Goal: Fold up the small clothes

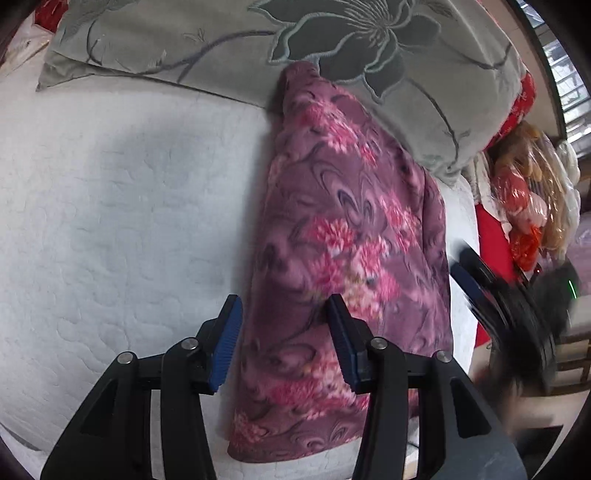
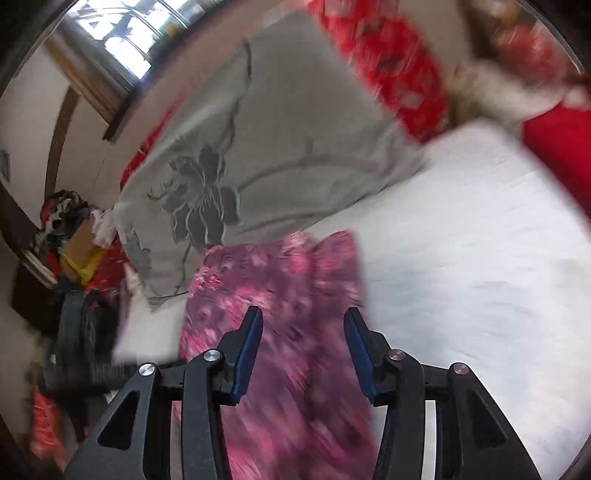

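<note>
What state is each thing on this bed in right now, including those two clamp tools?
Purple floral garment: folded into a long strip, lying flat on the bed.
Grey flower pillow: resting at the garment's far end.
White mattress cover: spread flat.
Left gripper: open, holding nothing.
Right gripper: open, holding nothing.

The left wrist view looks steeply down, close over the bed (image 1: pixel 110 221), facing the grey pillow (image 1: pixel 221 37) at 12 o'clock. The right wrist view sits higher and tilted, pillow (image 2: pixel 277 147) at 11 o'clock, window (image 2: pixel 122 33) beyond. Both share the purple floral garment (image 1: pixel 343 240) (image 2: pixel 288 295), pillow and bed (image 2: pixel 461 258).
</note>
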The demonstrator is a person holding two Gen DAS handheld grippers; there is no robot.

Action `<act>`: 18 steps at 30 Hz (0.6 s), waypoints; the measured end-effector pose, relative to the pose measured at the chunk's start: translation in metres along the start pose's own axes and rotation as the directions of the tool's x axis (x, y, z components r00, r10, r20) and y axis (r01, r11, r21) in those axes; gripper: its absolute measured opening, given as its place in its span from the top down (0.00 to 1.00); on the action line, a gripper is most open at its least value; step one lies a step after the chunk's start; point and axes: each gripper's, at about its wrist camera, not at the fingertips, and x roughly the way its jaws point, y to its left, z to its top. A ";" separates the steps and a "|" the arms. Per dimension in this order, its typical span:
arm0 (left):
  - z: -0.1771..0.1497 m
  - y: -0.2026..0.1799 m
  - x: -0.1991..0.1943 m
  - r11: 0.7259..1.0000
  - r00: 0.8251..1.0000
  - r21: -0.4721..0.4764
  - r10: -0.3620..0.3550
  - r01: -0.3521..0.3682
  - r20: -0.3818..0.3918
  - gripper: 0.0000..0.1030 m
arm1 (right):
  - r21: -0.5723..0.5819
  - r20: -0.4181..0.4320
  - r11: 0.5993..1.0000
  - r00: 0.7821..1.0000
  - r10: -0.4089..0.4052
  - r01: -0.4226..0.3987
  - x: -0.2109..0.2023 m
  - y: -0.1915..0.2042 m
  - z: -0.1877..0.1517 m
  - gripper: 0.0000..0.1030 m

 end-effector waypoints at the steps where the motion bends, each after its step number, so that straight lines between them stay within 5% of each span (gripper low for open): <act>1: -0.001 0.000 -0.002 1.000 1.000 0.008 -0.001 0.001 -0.002 0.56 | 0.031 -0.039 0.999 0.999 -0.012 0.013 0.019 -0.001 0.005 0.53; 3: -0.002 -0.002 -0.008 0.999 1.000 0.041 0.001 -0.001 0.006 0.56 | 0.032 -0.096 0.999 0.995 0.016 -0.013 0.040 -0.001 0.008 0.64; 4: 0.001 -0.004 -0.013 0.999 1.000 0.054 0.006 -0.007 0.019 0.56 | -0.009 -0.110 1.000 0.994 0.027 -0.028 0.044 0.005 0.007 0.96; 7: -0.003 -0.012 -0.012 0.992 0.996 0.106 0.057 -0.064 0.070 0.48 | -0.140 -0.008 0.990 1.000 -0.006 0.005 0.025 0.023 0.011 0.96; 9: -0.004 -0.014 -0.001 0.988 0.994 0.124 0.081 -0.090 0.073 0.40 | -0.085 0.057 0.996 0.998 -0.018 0.022 0.014 0.012 0.020 0.97; 14: -0.009 -0.012 0.012 0.988 0.996 0.124 0.089 -0.091 0.025 0.39 | -0.046 -0.056 0.980 0.979 -0.195 0.193 0.044 -0.016 0.018 0.96; 18: -0.023 -0.008 -0.013 0.988 0.996 0.135 0.074 -0.082 0.058 0.39 | 0.061 -0.019 0.996 0.998 -0.065 0.066 0.004 -0.022 0.007 0.87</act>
